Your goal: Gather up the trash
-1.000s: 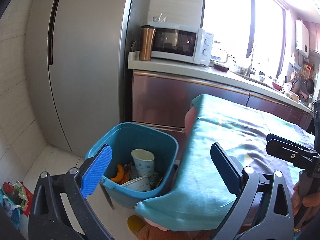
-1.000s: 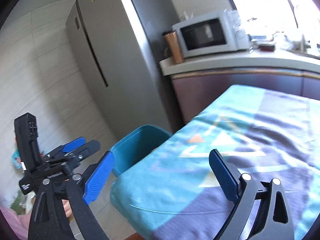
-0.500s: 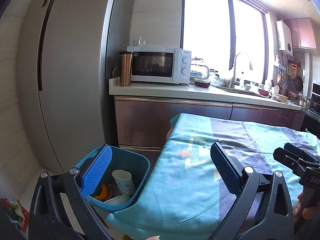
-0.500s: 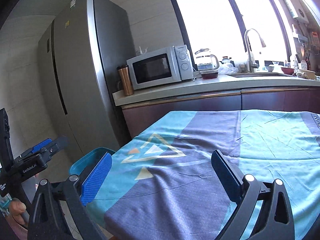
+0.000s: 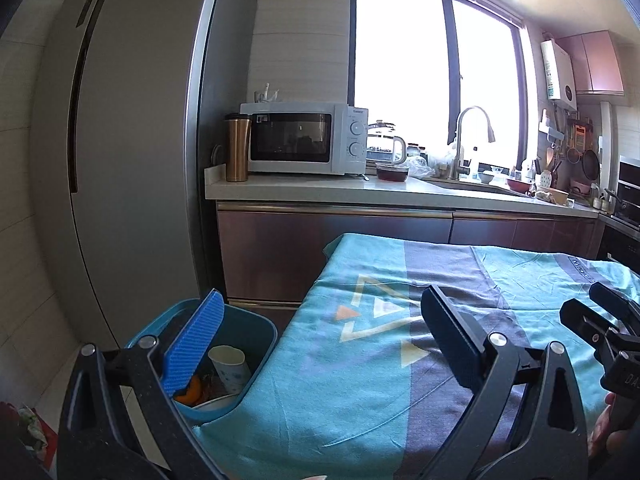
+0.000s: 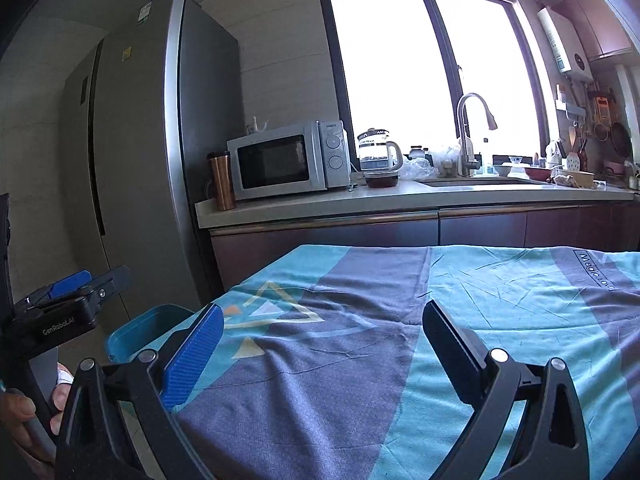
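— The kitchen table [image 6: 500,320] under its teal cloth is showing no litter. What is the person doing well to try?

— Sweeping both views slowly. The left claw [image 5: 320,344] and right claw [image 6: 320,352] are hanging spread, gripping nothing. The collected trash, a paper cup [image 5: 228,368] included, is sitting in the bin [image 5: 256,340], lower left of the left claw.

The teal bin [image 5: 256,332] beside the table's near left corner is half hidden: the left hand-held gripper [image 5: 320,344] and its blue pad [image 5: 192,344] cover its near side, and the tablecloth [image 5: 360,380] hides its right wall. Inside, a paper cup [image 5: 229,366] and something orange [image 5: 188,390] show only in part; the rest is unclear. In the right wrist view only the bin's rim [image 6: 140,330] shows. The small counter items [image 5: 540,188] by the sink are too small to tell.
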Demonstrator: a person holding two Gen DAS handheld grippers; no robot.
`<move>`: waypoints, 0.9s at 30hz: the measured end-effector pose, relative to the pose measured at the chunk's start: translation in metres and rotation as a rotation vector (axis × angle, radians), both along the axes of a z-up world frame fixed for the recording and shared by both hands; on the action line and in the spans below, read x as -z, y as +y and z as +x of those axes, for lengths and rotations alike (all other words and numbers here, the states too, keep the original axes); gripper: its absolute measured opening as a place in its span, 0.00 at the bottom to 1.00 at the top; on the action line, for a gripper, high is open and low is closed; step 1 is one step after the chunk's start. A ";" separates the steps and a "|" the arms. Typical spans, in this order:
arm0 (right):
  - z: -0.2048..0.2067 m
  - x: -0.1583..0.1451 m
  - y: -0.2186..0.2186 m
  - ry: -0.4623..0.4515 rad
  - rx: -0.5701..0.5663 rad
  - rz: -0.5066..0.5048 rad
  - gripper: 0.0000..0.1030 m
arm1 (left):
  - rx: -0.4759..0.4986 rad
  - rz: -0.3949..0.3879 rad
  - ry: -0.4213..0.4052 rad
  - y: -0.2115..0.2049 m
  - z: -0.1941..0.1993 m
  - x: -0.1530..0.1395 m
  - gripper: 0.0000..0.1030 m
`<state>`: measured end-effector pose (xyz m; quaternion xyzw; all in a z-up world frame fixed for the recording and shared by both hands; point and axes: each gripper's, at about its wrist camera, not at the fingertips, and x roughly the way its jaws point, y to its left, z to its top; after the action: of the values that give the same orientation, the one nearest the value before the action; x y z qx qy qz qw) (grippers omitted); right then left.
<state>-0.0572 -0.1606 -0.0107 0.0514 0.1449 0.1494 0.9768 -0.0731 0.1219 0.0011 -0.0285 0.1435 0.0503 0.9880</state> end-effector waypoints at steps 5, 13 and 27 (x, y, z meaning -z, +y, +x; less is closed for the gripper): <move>-0.005 -0.003 -0.005 -0.019 0.013 0.002 0.94 | 0.002 0.003 -0.006 -0.002 -0.001 0.000 0.94; -0.005 -0.007 -0.009 -0.025 0.024 -0.001 0.94 | 0.006 -0.002 -0.011 -0.002 -0.002 0.001 0.94; -0.006 -0.013 -0.008 -0.035 0.018 -0.008 0.94 | 0.002 0.004 -0.022 -0.002 -0.005 0.000 0.94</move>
<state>-0.0633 -0.1684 0.0018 0.0463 0.1280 0.1408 0.9806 -0.0778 0.1196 0.0013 -0.0271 0.1327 0.0490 0.9896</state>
